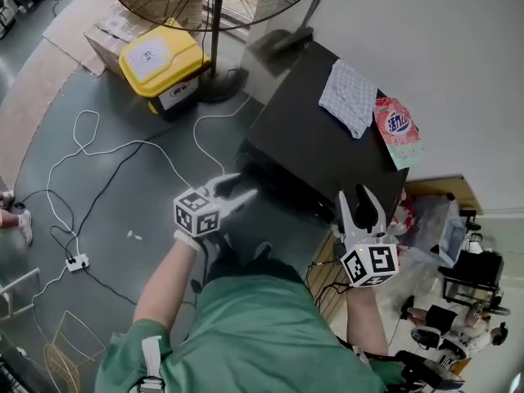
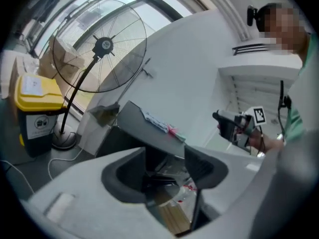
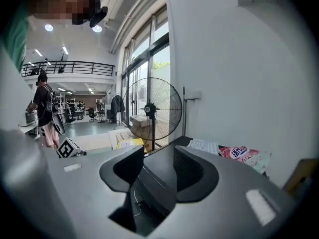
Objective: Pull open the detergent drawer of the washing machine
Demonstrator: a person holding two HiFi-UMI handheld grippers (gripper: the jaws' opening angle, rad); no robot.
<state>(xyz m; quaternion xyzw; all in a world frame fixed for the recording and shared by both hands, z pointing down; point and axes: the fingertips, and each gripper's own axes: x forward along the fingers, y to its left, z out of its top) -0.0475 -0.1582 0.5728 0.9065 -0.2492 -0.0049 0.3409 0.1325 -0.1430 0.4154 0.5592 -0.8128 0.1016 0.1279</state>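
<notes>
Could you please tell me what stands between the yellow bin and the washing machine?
The floor fan's base stands there, as the head view shows.

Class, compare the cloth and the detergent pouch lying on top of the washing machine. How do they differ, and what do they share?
Colour: the cloth is pale with a fine check; the detergent pouch is pink with bold print.
Shape: the cloth lies rumpled; the pouch is a flat rectangle.
Place: the pouch sits nearer the wall than the cloth.
Both rest side by side on the washing machine's dark top.
</notes>
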